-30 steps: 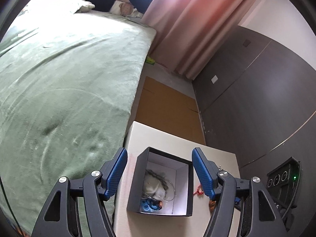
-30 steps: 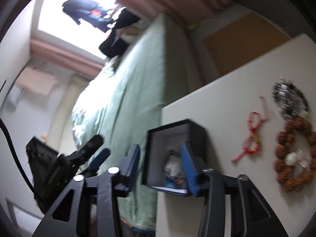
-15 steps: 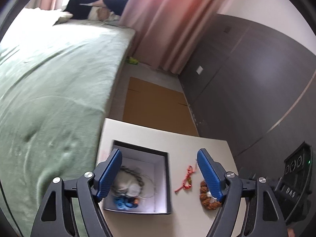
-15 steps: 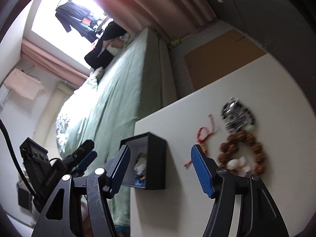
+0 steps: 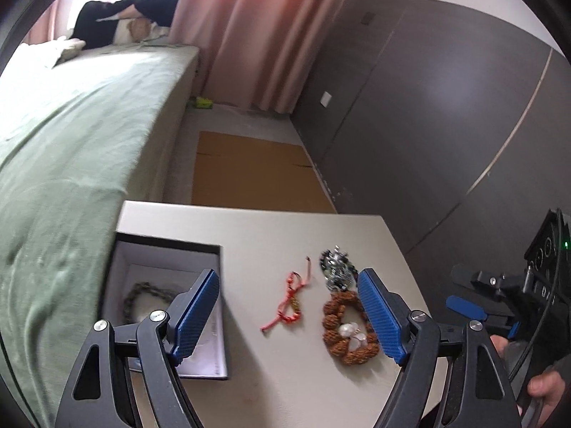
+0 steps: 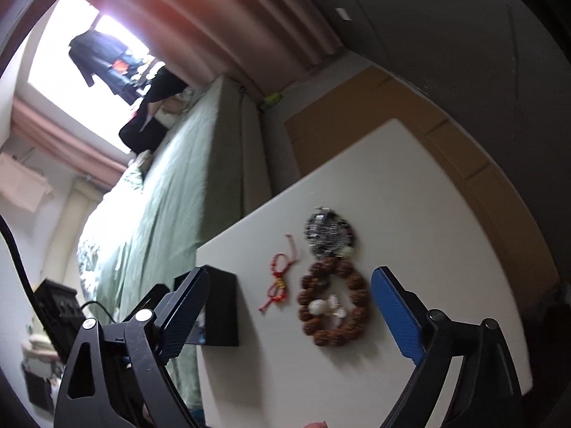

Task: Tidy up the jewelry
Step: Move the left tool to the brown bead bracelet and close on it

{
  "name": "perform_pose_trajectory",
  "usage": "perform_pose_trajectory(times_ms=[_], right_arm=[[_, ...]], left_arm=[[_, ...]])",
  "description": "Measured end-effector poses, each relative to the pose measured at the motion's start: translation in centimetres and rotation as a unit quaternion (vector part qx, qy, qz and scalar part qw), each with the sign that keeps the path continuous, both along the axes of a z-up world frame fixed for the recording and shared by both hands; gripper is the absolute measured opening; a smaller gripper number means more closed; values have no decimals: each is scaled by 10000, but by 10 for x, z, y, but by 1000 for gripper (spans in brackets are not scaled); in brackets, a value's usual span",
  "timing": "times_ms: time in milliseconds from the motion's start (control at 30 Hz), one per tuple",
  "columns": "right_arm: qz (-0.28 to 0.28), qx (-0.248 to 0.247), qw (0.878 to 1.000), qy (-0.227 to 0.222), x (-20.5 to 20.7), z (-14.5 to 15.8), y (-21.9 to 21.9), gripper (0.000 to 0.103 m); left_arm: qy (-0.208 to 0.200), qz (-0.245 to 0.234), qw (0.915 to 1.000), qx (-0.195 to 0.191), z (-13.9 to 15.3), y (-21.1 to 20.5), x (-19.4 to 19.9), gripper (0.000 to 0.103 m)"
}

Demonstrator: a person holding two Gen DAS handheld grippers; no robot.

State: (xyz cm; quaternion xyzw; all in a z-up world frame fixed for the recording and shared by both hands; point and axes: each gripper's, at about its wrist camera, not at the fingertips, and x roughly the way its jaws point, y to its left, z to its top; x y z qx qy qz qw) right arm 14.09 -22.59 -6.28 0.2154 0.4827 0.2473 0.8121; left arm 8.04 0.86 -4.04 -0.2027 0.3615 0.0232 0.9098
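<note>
Left wrist view: left gripper (image 5: 289,315) wide apart over table (image 5: 249,228), nothing between — red cord (image 5: 289,303) beside box (image 5: 164,253). Right gripper (image 6: 289,315) just opened wide, straddling brown beads (image 6: 333,308) untouched.

Three loose bracelets (image 5: 348,324), one box (image 5: 167,246), perhaps.
</note>
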Motion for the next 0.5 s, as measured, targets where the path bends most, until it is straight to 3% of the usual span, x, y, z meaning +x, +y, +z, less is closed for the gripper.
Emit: perform_pose_trajectory(times_ms=[133, 367, 500], right_arm=[[-145, 27, 9998, 135, 3, -6, -14, 93], [-388, -110, 9985, 367, 6, -12, -37, 93], [-529, -57, 9971, 549, 9, -19, -52, 93]], left_arm=[[106, -224, 9997, -23, -10, -18, 7, 79], [343, -669, 9972, 43, -25, -46, 21, 54], [513, -925, 9943, 158, -37, -66, 29, 47]])
